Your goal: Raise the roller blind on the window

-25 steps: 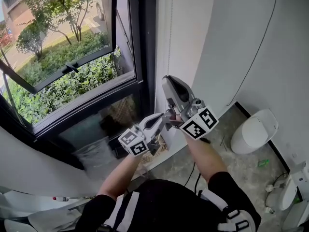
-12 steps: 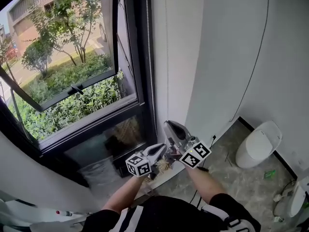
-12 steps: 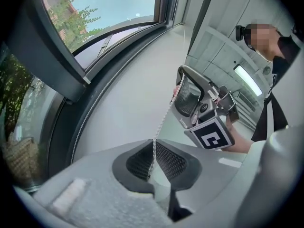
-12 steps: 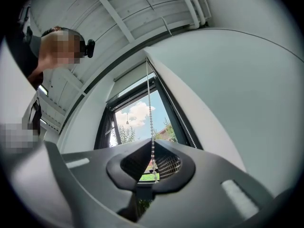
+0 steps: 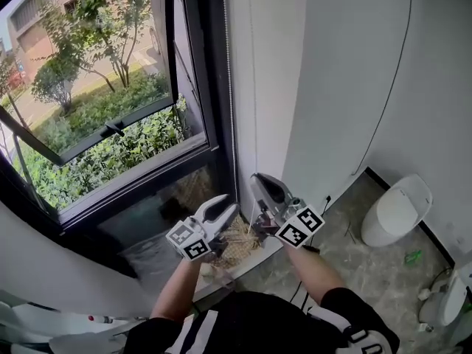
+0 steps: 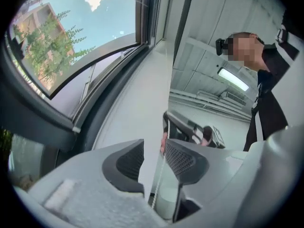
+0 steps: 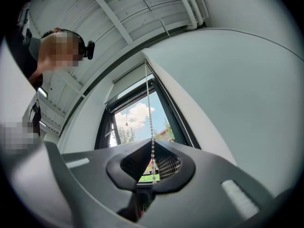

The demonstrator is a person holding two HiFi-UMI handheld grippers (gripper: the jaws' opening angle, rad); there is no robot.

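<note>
While the right tongs (image 7: 152,164) pinch the chain (image 7: 149,108), the left tongs (image 6: 154,156) are opening with it between them; the head view cuts off its top.

The bare left forearm (image 5: 177,290) and right forearm (image 5: 313,264) reach forward side by side. The grey left gripper (image 5: 223,205) is opening its fingers, with the thin white bead chain (image 6: 159,177) loose between them. The grey right gripper (image 5: 259,181) pinches that chain.
</note>
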